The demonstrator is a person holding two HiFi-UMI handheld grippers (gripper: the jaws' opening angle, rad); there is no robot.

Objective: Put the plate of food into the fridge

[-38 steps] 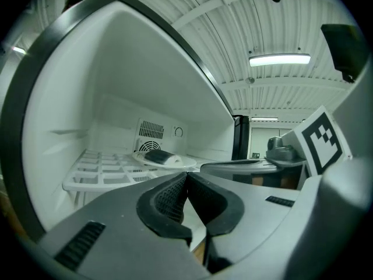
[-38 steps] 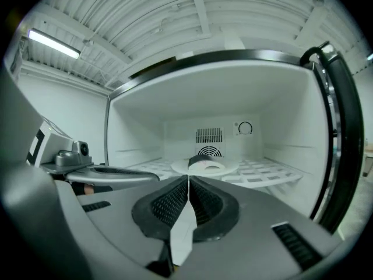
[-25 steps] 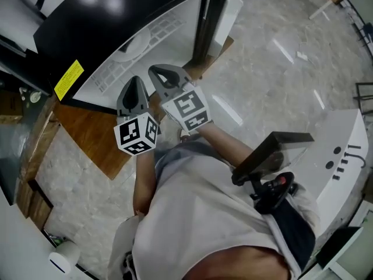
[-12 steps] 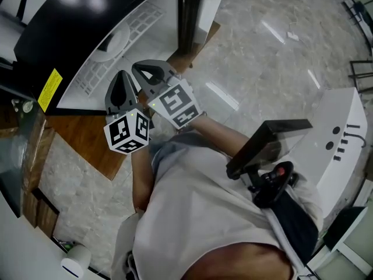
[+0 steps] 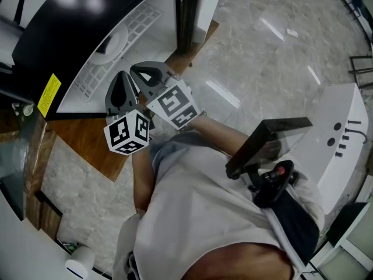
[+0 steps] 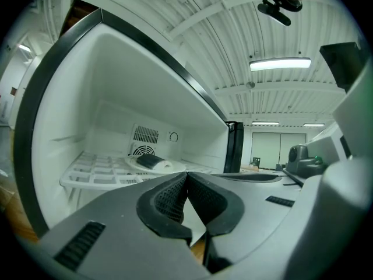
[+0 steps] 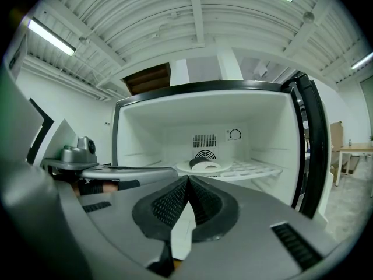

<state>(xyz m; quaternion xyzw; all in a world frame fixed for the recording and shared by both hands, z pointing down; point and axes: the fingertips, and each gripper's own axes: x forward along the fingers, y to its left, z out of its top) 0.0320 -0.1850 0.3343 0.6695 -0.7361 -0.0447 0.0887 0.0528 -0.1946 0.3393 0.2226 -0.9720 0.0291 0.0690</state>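
Plate of food [image 7: 205, 167] sits on the wire shelf [image 6: 99, 171] inside the open fridge [image 7: 262, 127], straight ahead of both pairs of jaws and well beyond their tips. Over the last second hardly anything has shifted: left gripper [image 6: 186, 177] and right gripper [image 7: 187, 182] stay side by side outside the fridge mouth, jaws pressed together on nothing. The placing looks done. The shelf carries only that plate, with a dark piece of food [image 6: 150, 160] on it.

Fridge [image 5: 70, 13] open, plate [image 5: 112, 39] sitting on the wire shelf [image 5: 143, 23] (dark lump on it, can't ID from up here). Left hand-held gripper [image 5: 122, 76] and right hand-held gripper [image 5: 140, 70] side by side just outside the opening, pointing in, apart from the plate. Yellow label [image 5: 49, 94] on fridge's black top. Wood panel [image 5: 87, 139] below, marble floor [image 5: 262, 57] beyond.
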